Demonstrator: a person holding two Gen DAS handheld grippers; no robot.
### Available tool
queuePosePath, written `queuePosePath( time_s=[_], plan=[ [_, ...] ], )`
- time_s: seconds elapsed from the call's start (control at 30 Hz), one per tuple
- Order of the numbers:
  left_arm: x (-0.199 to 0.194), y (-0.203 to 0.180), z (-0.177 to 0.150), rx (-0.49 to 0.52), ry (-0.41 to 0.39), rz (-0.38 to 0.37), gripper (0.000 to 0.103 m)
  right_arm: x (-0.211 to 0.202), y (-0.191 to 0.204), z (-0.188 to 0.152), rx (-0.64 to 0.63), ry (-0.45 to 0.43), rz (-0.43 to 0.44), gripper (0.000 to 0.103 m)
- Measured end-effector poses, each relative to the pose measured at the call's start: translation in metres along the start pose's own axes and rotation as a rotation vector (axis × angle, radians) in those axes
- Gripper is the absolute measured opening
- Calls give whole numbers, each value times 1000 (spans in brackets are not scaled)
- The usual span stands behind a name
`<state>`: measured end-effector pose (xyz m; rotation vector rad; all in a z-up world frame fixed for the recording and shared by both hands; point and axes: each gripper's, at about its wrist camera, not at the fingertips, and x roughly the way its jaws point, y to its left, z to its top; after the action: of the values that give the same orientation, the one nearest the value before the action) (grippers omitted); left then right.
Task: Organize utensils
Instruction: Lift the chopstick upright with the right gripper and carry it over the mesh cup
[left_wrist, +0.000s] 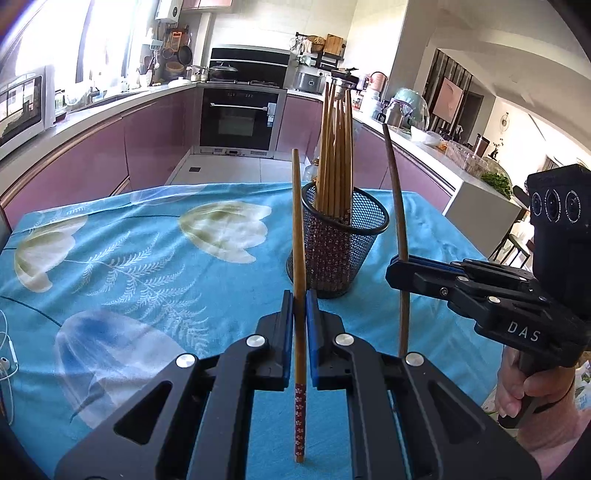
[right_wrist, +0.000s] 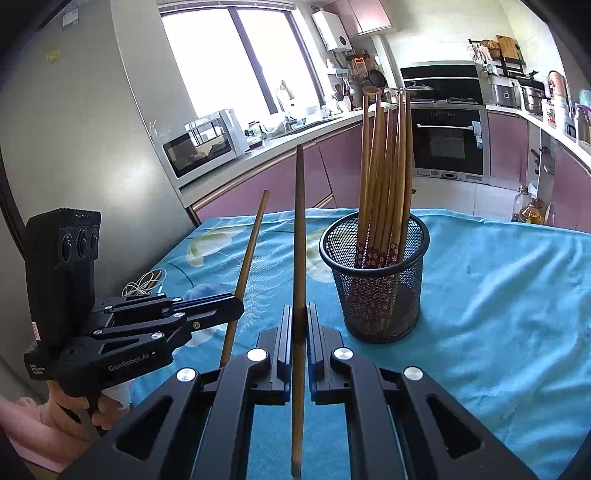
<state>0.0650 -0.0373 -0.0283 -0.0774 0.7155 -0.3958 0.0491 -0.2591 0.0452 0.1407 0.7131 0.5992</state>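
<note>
A black mesh cup (left_wrist: 338, 243) stands on the blue flowered tablecloth (left_wrist: 147, 258) and holds several wooden chopsticks (left_wrist: 336, 158), red patterned ends down. My left gripper (left_wrist: 300, 306) is shut on one upright chopstick (left_wrist: 298, 229) just in front of the cup. My right gripper (left_wrist: 402, 267) is shut on a darker chopstick (left_wrist: 397, 199), upright, to the right of the cup. In the right wrist view the right gripper (right_wrist: 299, 321) holds its chopstick (right_wrist: 299, 229) left of the cup (right_wrist: 375, 280). The left gripper (right_wrist: 232, 306) holds its chopstick (right_wrist: 245, 266) further left.
A white cable (right_wrist: 144, 282) lies at the table's left edge; earphones (left_wrist: 7, 363) show in the left wrist view. Purple kitchen cabinets, an oven (left_wrist: 240, 118) and a microwave (right_wrist: 201, 147) surround the table. A bottle (right_wrist: 532, 210) stands on the floor beyond the far right edge.
</note>
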Motion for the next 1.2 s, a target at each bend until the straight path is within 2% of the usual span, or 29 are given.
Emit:
queuePosePath(
  time_s=[1.2],
  plan=[
    [-18, -4, 26, -13, -68, -51, 8, -24, -5, 32, -27, -111, -11, 6]
  ],
)
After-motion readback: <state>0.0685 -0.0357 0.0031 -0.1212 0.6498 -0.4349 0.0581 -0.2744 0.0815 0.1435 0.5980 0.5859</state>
